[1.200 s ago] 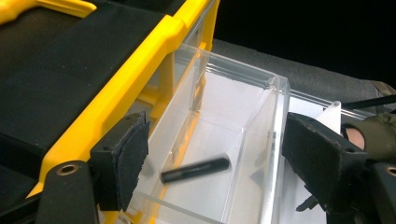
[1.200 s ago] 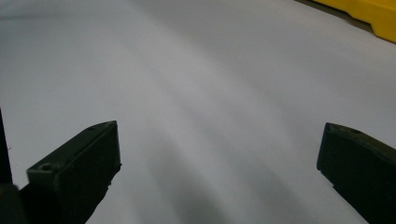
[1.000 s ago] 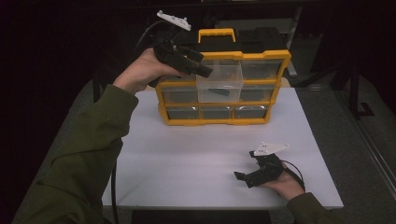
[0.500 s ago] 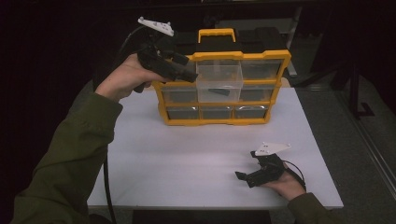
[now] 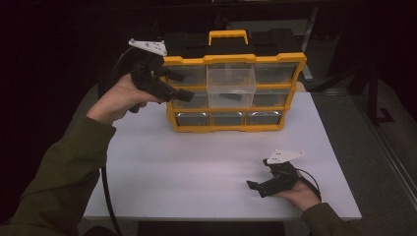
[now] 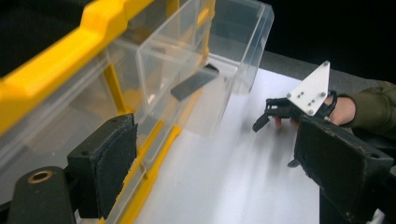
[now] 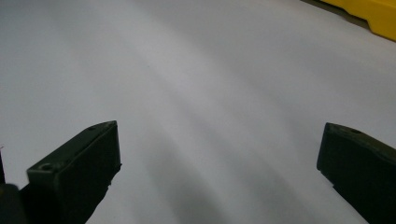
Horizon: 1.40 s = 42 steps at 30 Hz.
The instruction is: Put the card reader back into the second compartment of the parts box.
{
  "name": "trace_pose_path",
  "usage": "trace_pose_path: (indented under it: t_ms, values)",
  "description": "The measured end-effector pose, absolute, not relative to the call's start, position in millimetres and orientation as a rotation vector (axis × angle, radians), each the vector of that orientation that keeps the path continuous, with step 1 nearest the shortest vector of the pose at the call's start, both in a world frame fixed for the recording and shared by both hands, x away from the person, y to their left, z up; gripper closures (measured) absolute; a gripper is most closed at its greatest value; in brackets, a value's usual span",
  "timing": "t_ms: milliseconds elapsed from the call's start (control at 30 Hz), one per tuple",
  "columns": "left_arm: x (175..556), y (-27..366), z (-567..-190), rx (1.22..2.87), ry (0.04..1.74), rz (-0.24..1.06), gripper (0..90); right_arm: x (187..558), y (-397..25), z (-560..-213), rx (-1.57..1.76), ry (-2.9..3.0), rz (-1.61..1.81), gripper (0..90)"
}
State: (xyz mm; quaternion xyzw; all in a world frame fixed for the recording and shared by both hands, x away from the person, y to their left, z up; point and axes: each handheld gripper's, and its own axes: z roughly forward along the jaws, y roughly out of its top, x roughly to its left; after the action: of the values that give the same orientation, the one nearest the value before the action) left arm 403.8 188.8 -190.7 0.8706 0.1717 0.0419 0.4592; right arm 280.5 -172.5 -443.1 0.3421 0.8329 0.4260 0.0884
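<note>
My left gripper sits at the upper left of the high view, jaws spread wide and holding nothing; a second ago it was over the middle of the yellow drawer organizer, and it has since backed off to the cabinet's left edge. In the left gripper view its pads stand apart with the organizer's frame running between them, untouched.

The clear centre drawer stands pulled out from the top row at the centre of the high view, projecting well forward of its neighbours. A small dark flat part lies tilted inside it.

My right gripper rests low at the lower right of the high view on the white table, jaws wide, empty, unchanged from a second ago.

Judgement: the drawer-opening step appears complete; the part inside is now reachable from above.
</note>
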Motion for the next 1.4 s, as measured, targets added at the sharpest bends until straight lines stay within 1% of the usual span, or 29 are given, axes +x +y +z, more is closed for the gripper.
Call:
trace_pose_path:
  t_ms: [367,433,567,967,1400]
  values:
    - [392,206,-222,2.128,0.447,0.134,7.1,280,-173,-443,1.016,2.475,1.270,0.0]
    - [390,208,-229,2.128,0.456,0.145,3.6,280,-173,-443,1.015,2.474,1.271,0.0]
    - [386,213,-243,2.132,0.470,0.153,0.1,280,-173,-443,1.014,2.475,1.270,0.0]
    - [374,221,-277,2.115,0.473,0.189,0.0,280,-174,-443,1.014,2.468,1.275,0.0]
    - [354,232,-332,2.106,0.493,0.233,0.0,280,-174,-443,1.007,2.468,1.276,0.0]
